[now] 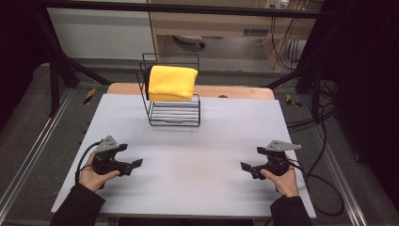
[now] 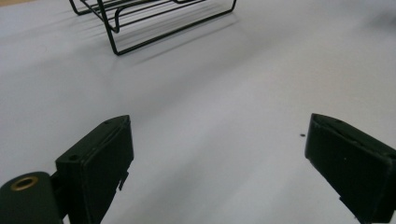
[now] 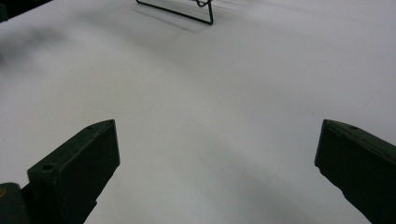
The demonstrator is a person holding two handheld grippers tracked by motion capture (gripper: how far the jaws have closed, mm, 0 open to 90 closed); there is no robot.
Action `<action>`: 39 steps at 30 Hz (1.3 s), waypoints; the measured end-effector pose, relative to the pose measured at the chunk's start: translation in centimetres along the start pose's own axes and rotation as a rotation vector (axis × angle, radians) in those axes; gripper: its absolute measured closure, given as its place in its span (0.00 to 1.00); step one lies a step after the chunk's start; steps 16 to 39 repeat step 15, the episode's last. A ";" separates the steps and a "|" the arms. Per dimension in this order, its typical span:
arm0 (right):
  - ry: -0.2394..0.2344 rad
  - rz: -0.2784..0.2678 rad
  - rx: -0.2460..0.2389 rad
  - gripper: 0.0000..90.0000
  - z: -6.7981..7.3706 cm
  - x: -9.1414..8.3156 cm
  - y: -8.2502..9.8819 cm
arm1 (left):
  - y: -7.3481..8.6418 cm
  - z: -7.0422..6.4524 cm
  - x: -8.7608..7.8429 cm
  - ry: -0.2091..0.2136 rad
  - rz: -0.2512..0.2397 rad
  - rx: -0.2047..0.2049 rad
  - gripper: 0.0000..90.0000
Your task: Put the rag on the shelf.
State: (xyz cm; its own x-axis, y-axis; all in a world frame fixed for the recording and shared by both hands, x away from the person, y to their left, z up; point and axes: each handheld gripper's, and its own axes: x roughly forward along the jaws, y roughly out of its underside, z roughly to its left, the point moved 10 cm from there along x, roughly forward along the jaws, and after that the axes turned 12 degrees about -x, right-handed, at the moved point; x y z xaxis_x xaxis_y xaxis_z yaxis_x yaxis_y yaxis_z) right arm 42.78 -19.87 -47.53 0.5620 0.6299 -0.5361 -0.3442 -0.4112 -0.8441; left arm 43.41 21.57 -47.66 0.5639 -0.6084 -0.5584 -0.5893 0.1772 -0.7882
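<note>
Pale grey tabletop (image 1: 188, 160) on wood base, dark room w/ black frame. Folded yellow cloth (image 1: 172, 83) atop black wire rack (image 1: 175, 113) at far centre. Left gripper (image 1: 133, 165) & right gripper (image 1: 249, 167): both wide open, holding nothing, near edge.

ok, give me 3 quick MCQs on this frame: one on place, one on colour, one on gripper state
1. Where is the folded cloth?
A. on top of the wire rack
B. flat on the table
C. in the left gripper

2. What colour is the cloth?
A. blue
B. yellow
C. white

3. How are the grippers?
A. both shut
B. one shut on the cloth
C. both open, empty

Key: 1 A, the cloth sits on the wire rack; 2 B, it is plainly yellow; 3 C, the left gripper and right gripper have jaws apart over the bare table.
</note>
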 end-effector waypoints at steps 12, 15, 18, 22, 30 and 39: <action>0.011 0.018 0.013 0.01 -0.2 -1.1 3.1 | 2.1 0.6 -0.2 -0.007 0.025 0.007 0.08; 0.010 0.026 0.013 0.01 -0.1 -1.0 3.2 | 2.3 0.7 -0.1 -0.006 0.029 0.005 0.08; 0.010 0.026 0.013 0.01 -0.1 -1.0 3.2 | 2.3 0.7 -0.1 -0.006 0.029 0.005 0.08; 0.010 0.026 0.013 0.01 -0.1 -1.0 3.2 | 2.3 0.7 -0.1 -0.006 0.029 0.005 0.08; 0.010 0.026 0.013 0.01 -0.1 -1.0 3.2 | 2.3 0.7 -0.1 -0.006 0.029 0.005 0.08; 0.010 0.026 0.013 0.01 -0.1 -1.0 3.2 | 2.3 0.7 -0.1 -0.006 0.029 0.005 0.08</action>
